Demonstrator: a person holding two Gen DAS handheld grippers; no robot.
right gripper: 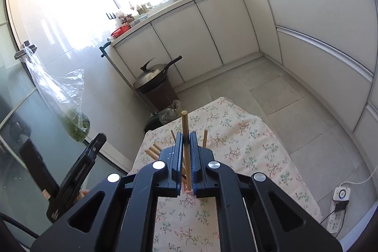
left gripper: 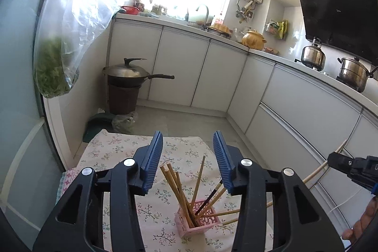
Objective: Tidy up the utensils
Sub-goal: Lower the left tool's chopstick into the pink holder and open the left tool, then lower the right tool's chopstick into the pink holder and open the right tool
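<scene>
A pink lattice holder stands on the floral tablecloth and holds several wooden chopsticks and one dark one. My left gripper is open and empty, above and behind the holder. My right gripper is shut on a single wooden chopstick, held above the table with its end pointing forward. In the left wrist view the right gripper shows at the right edge with that chopstick. More chopstick ends show past the right fingers; the holder is mostly hidden there.
White kitchen cabinets run along the back and right. A wok on a brown bin stands on the floor at the left. A plastic bag of greens hangs at the left. A power strip lies on the floor at the right.
</scene>
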